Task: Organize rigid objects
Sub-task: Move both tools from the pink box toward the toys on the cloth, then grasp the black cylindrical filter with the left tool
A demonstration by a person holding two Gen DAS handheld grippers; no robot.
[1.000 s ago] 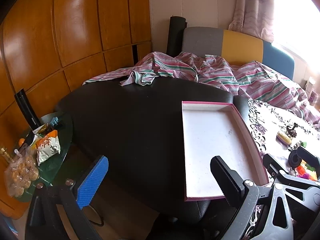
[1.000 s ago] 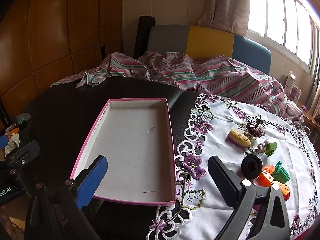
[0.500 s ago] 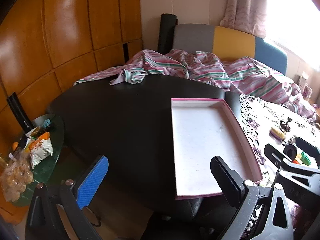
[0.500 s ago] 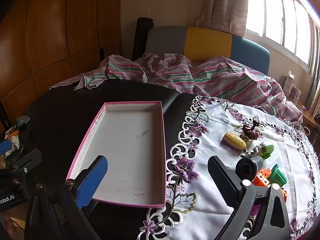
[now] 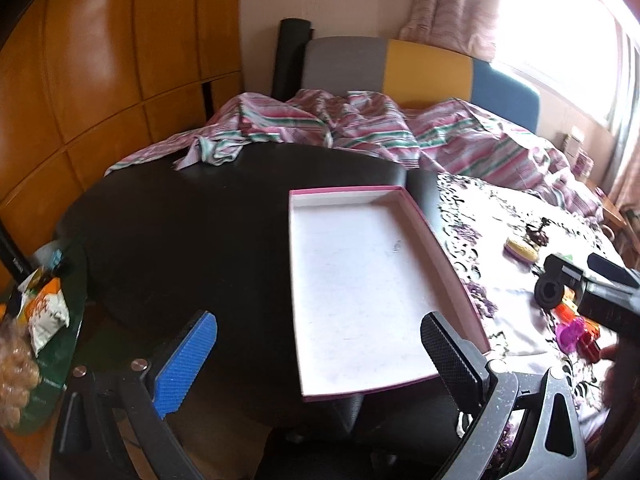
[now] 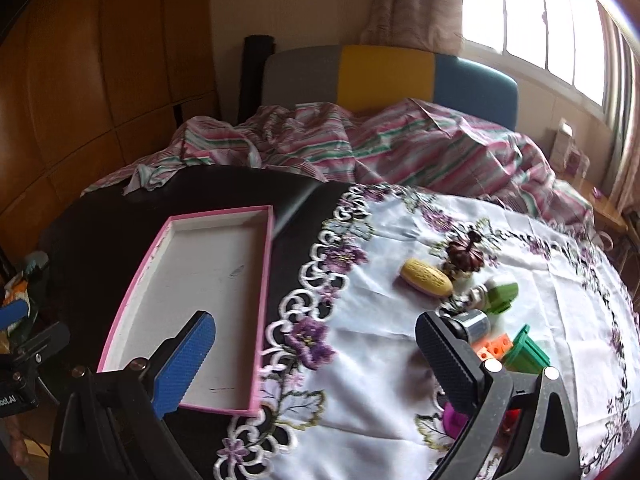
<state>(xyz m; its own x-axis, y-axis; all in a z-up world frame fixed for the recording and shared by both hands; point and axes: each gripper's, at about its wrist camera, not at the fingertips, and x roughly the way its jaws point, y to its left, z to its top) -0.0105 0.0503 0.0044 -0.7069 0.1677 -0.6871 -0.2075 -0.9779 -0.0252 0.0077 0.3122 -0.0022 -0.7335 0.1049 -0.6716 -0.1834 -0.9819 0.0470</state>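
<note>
A shallow white tray with a pink rim (image 5: 416,216) (image 6: 265,280) lies empty on the black table. Small rigid objects sit on the white embroidered cloth (image 6: 392,344): a yellow oval piece (image 6: 426,278), a dark brown ornament (image 6: 464,254), a black cylinder (image 6: 474,326), green pieces (image 6: 524,354) and an orange block (image 6: 494,346). My left gripper (image 5: 316,356) is open and empty over the tray's near end. My right gripper (image 6: 314,356) is open and empty above the cloth, left of the objects; it also shows in the left wrist view (image 5: 600,292).
A striped pink and green bedsheet (image 6: 360,148) is piled at the table's far side before a grey, yellow and blue headboard (image 6: 384,76). Snack bags (image 5: 40,312) lie on a low green glass table at the left. Wooden panels (image 5: 100,72) line the left wall.
Both grippers have shifted right and slightly forward. The right gripper now sits closer to the small objects on the cloth. Both stay open and empty.
</note>
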